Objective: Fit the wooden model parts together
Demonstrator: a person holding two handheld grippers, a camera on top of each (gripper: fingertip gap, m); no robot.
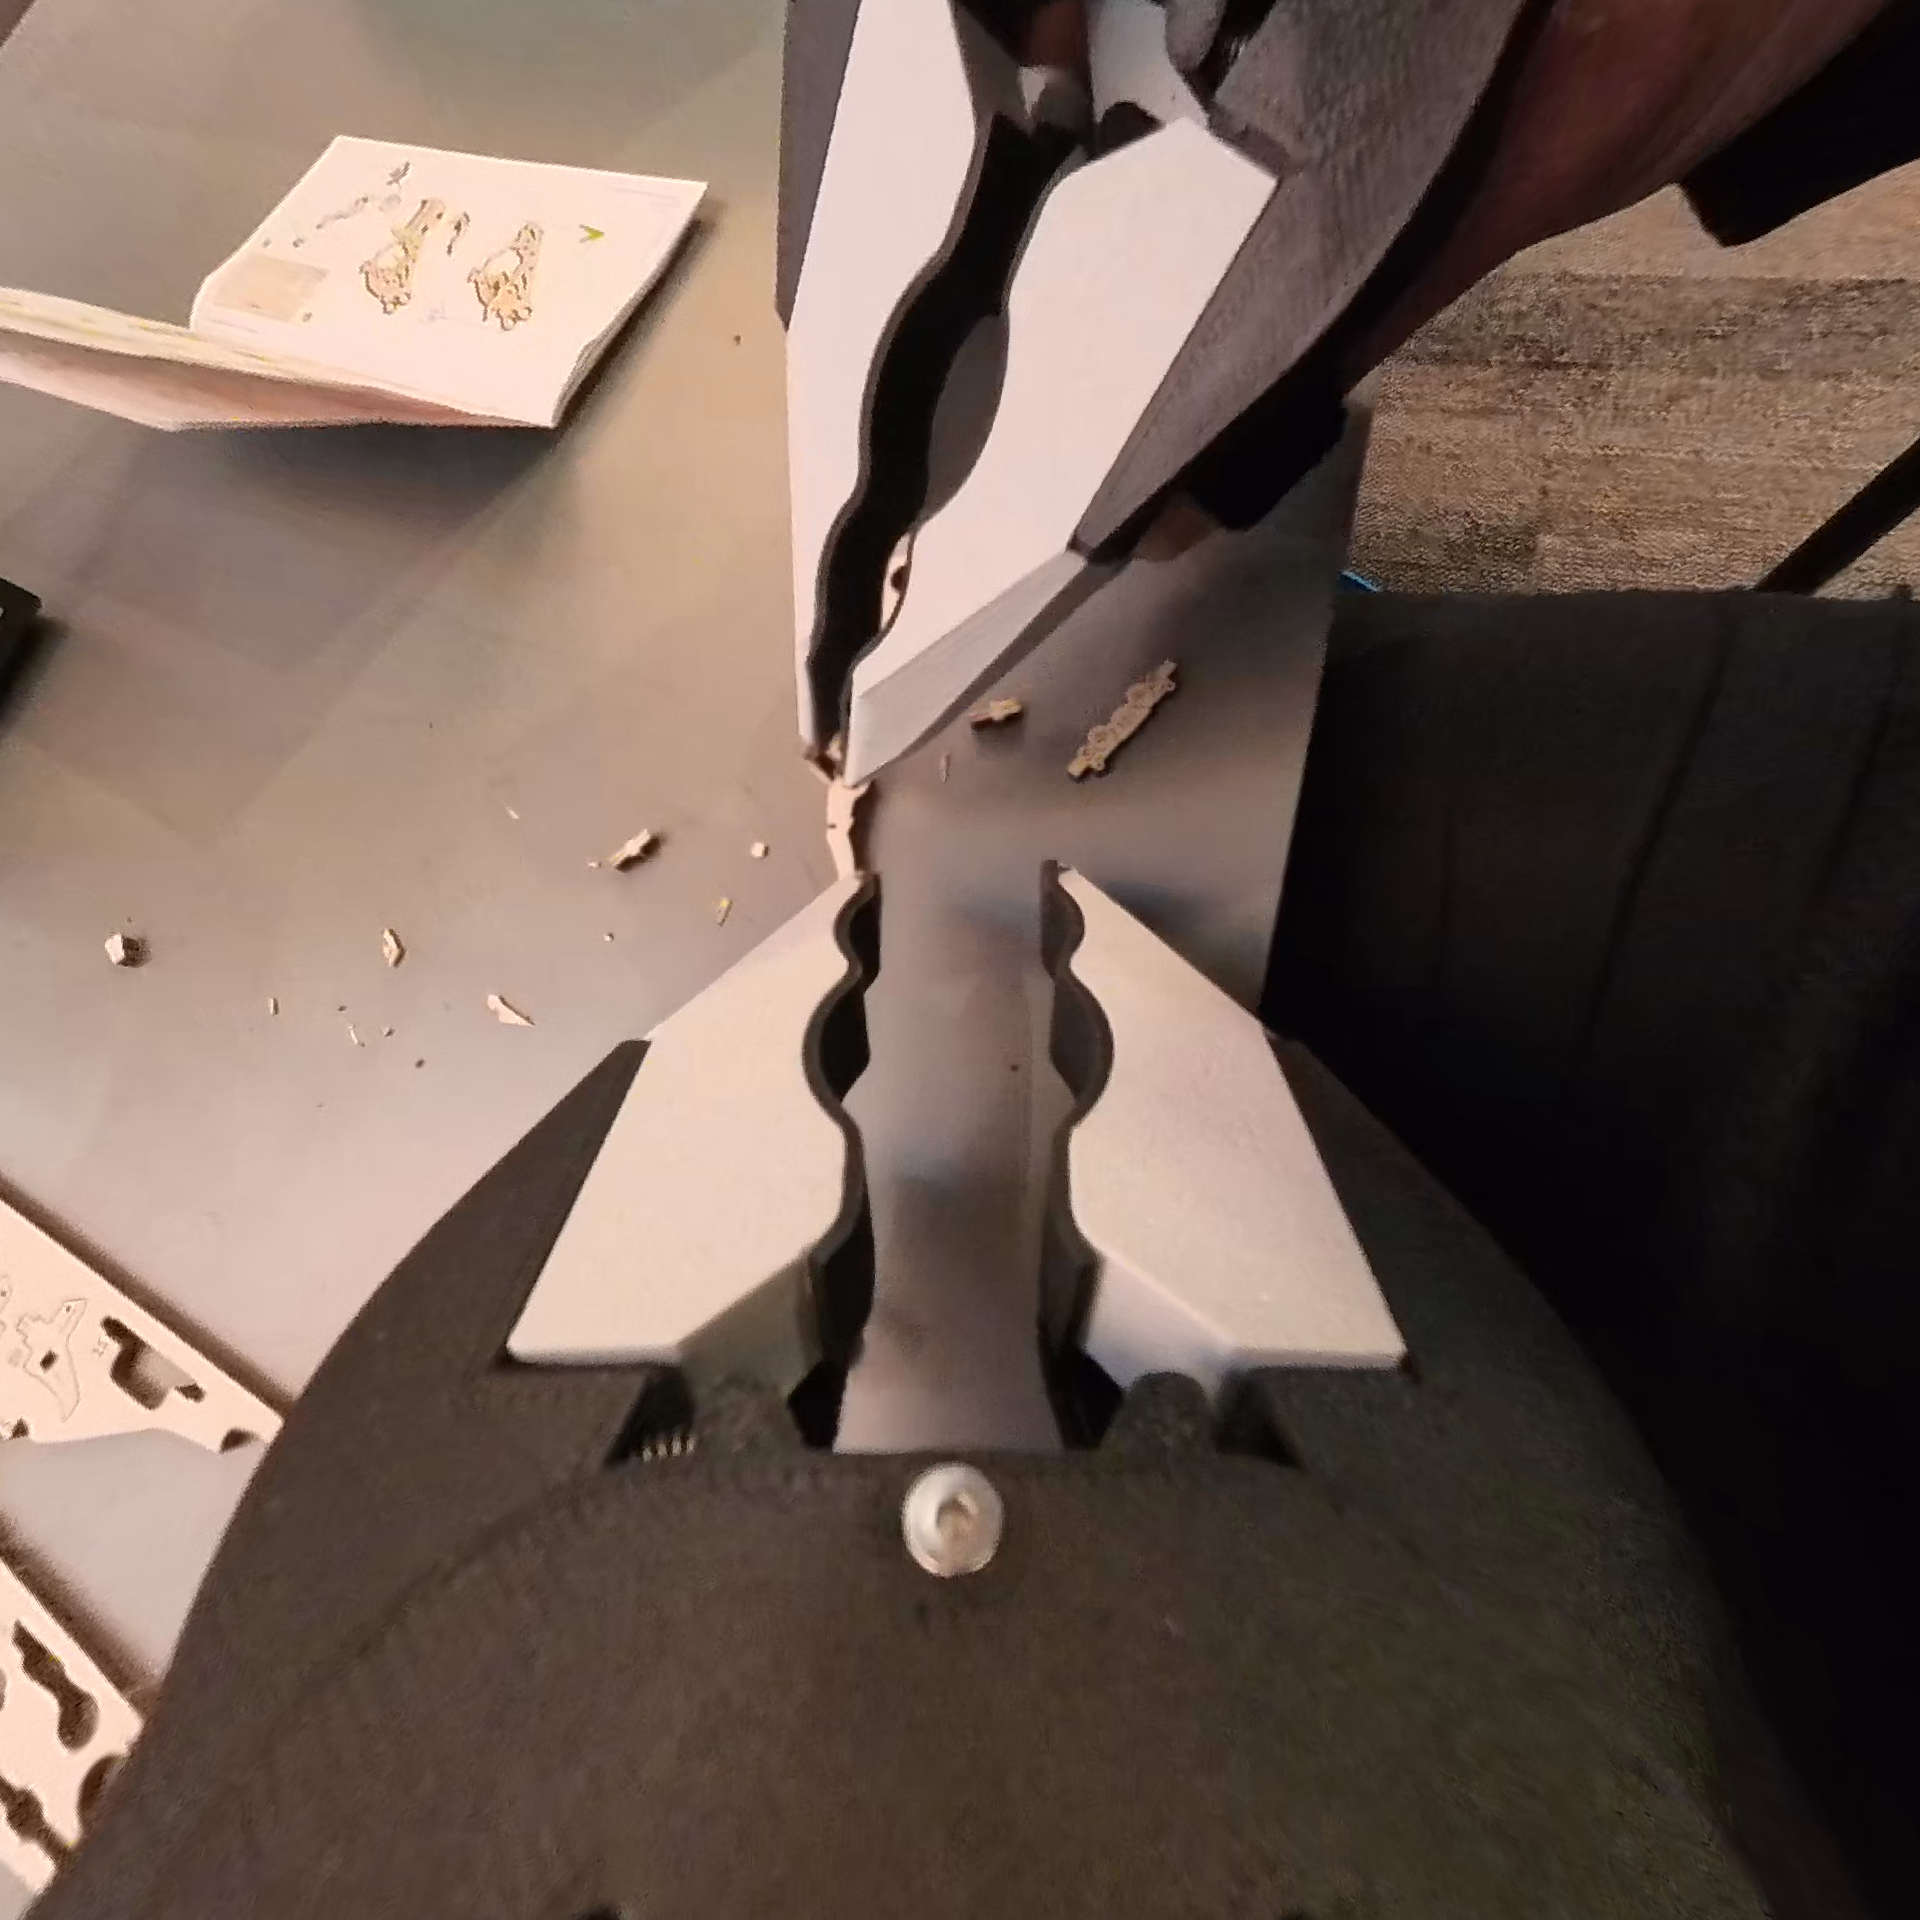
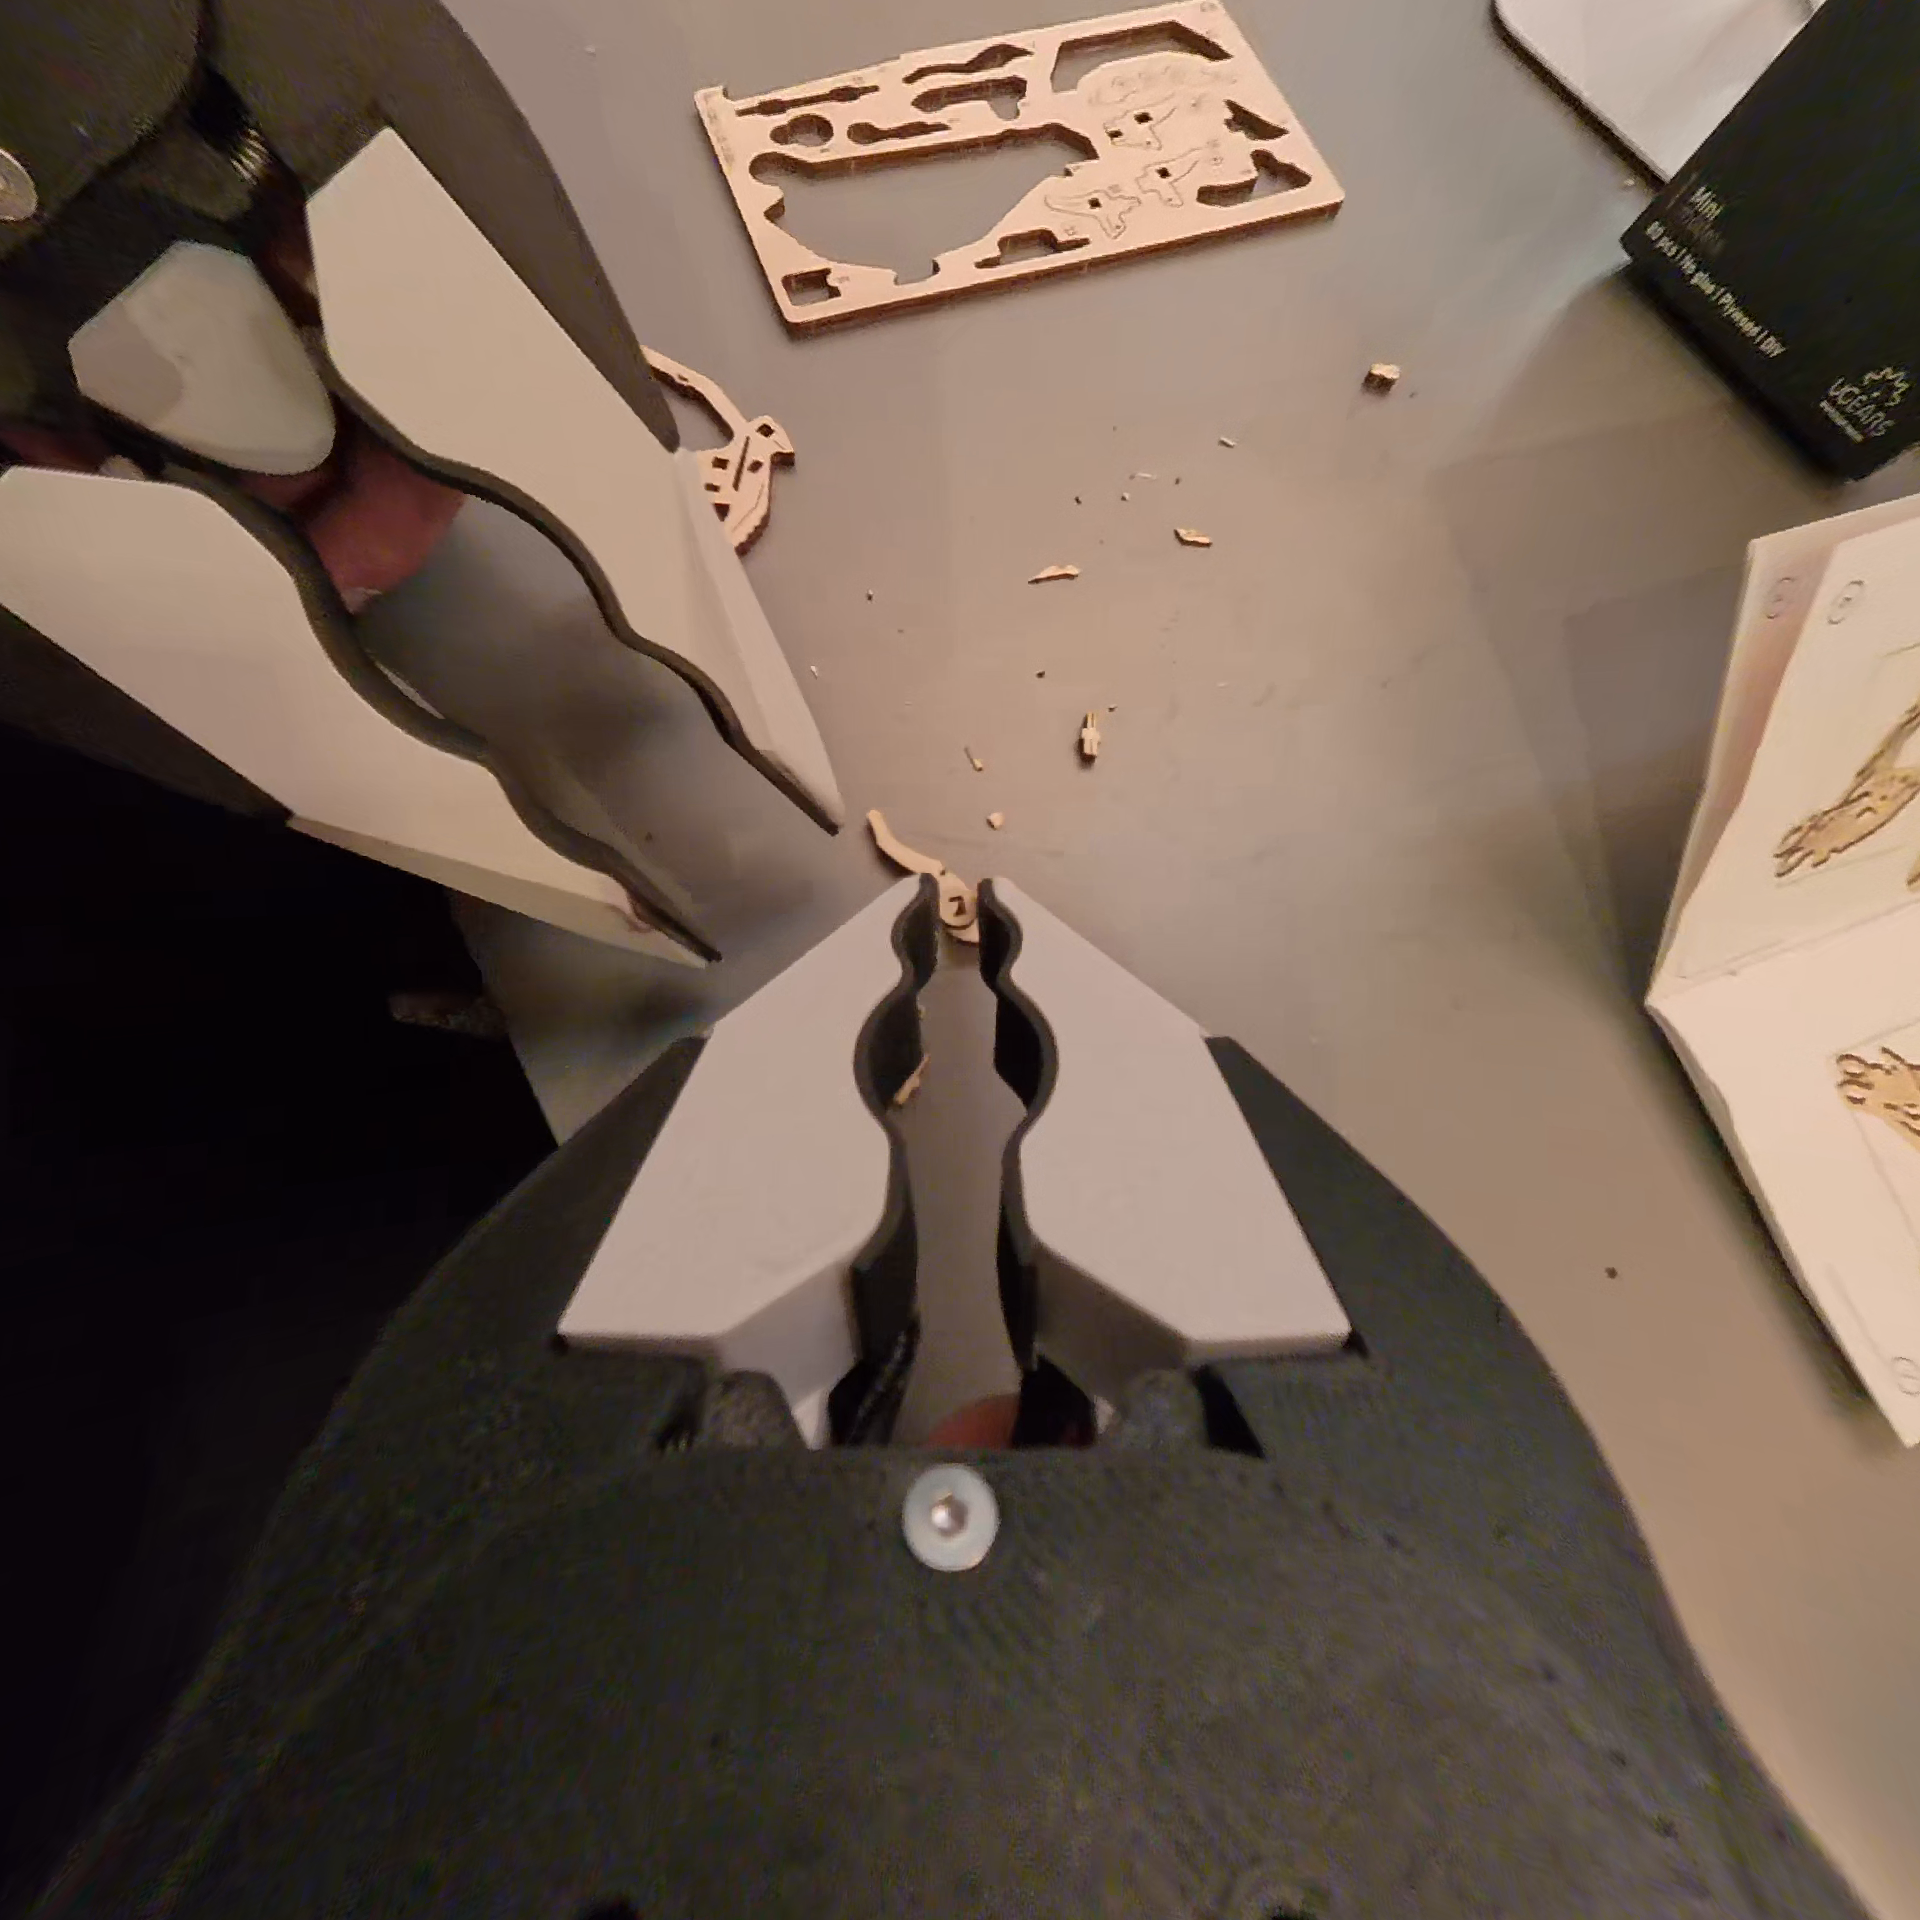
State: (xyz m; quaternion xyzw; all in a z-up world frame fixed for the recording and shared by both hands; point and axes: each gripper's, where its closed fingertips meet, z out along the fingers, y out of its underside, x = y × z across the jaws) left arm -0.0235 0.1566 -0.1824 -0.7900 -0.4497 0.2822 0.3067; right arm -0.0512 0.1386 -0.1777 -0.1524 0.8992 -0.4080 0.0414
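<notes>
A thin curved wooden part (image 2: pixel 902 854) sits at the tips of the right gripper (image 2: pixel 953 902), which pinches the piece's round end between its dark wavy pads while the slim tail pokes out over the grey table (image 2: pixel 1299 935). The left gripper (image 1: pixel 958 878) stands with its jaws apart and nothing between them, its left fingertip (image 1: pixel 854 896) just beside the free end of that same part (image 1: pixel 850 821); whether it touches cannot be told. Assembly looks to be at an early-to-middle stage: the punched-out plywood sheet (image 2: pixel 1018 166) at the far side has many parts already removed, a larger cut piece with slots (image 2: pixel 740 478) lies half hidden behind the left gripper's finger, and a small notched strip (image 1: pixel 1122 722) and wood chips (image 2: pixel 1055 574) are scattered around. No joined pair of parts is visible, so the fitting itself appears still to come. An open instruction booklet (image 1: pixel 436 281) and a dark box (image 2: pixel 1787 260) wait at the table's edges.
</notes>
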